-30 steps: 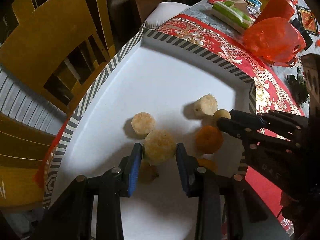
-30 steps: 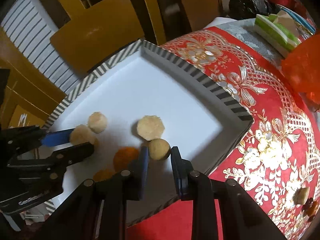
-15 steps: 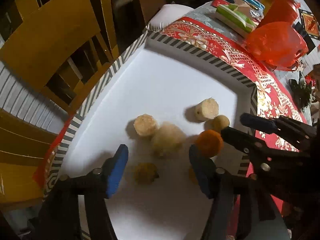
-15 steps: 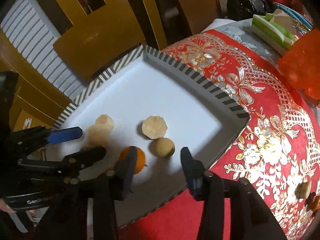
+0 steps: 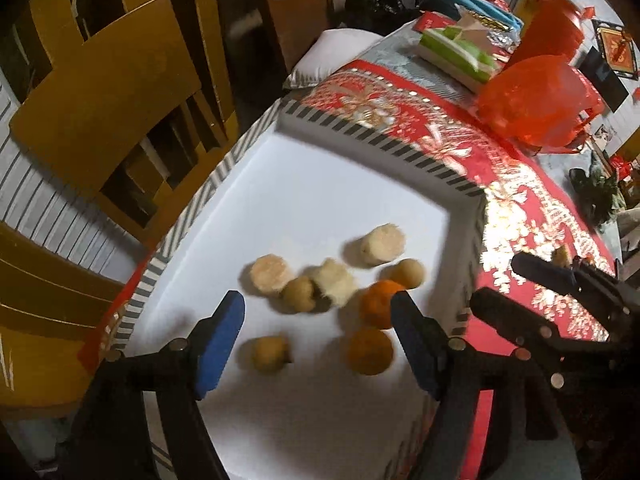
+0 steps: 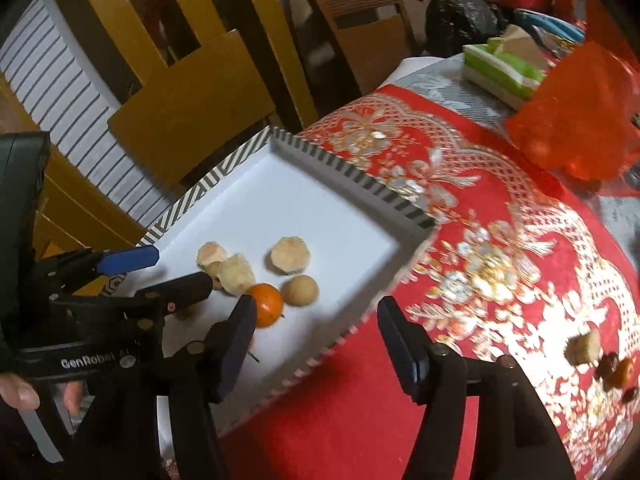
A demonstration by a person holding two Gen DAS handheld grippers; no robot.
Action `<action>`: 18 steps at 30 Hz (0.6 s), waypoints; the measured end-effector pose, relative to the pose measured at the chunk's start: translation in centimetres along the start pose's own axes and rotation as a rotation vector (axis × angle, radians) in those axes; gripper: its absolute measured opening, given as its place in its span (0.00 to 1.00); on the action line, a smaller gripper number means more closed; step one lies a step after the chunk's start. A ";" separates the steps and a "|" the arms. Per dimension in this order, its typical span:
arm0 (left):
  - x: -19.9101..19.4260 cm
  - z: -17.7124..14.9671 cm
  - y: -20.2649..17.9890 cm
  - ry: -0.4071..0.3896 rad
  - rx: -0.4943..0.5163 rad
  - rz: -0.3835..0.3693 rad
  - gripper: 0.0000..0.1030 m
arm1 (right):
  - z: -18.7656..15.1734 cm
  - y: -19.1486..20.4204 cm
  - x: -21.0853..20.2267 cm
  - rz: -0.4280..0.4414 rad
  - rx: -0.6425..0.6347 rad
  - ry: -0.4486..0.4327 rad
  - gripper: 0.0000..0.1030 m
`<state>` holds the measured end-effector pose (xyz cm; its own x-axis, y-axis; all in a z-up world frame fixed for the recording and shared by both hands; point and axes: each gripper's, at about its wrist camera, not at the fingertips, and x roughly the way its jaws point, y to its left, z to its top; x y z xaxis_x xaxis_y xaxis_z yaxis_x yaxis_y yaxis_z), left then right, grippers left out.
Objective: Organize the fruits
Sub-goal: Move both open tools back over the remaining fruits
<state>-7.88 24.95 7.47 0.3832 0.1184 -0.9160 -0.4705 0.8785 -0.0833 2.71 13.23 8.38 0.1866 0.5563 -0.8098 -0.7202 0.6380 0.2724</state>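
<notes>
Fruits (image 5: 336, 284) clustered at 6 o'clock on white tray (image 5: 320, 184) atop red-clothed desk (image 6: 480, 208), left tongs (image 5: 316, 336) spread wide above them, right tongs (image 6: 316, 340) likewise released, grasping nothing.

Yellow wooden chairs (image 5: 108, 92) stand close along the desk's (image 6: 360, 412) far side. Behind them runs a white slatted wall (image 6: 60, 92). The light is dim and warm.
</notes>
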 end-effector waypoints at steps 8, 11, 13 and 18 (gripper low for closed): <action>-0.9 -0.3 -5.6 -0.007 0.077 -0.048 0.74 | -2.8 -4.2 -4.0 -0.048 0.090 -0.038 0.71; -0.9 -0.6 -8.6 -0.003 0.125 -0.068 0.74 | -4.2 -6.1 -5.7 -0.069 0.132 -0.049 0.71; -0.9 -0.9 -10.6 0.003 0.153 -0.081 0.74 | -5.2 -7.5 -6.8 -0.087 0.158 -0.053 0.71; -0.7 -1.8 -15.2 0.016 0.217 -0.114 0.74 | -8.1 -11.1 -9.7 -0.140 0.228 -0.063 0.71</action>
<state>-2.42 10.73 8.67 0.4106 0.0067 -0.9118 -0.2427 0.9647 -0.1022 3.47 -3.61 8.99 0.3205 0.4814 -0.8158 -0.5163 0.8108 0.2756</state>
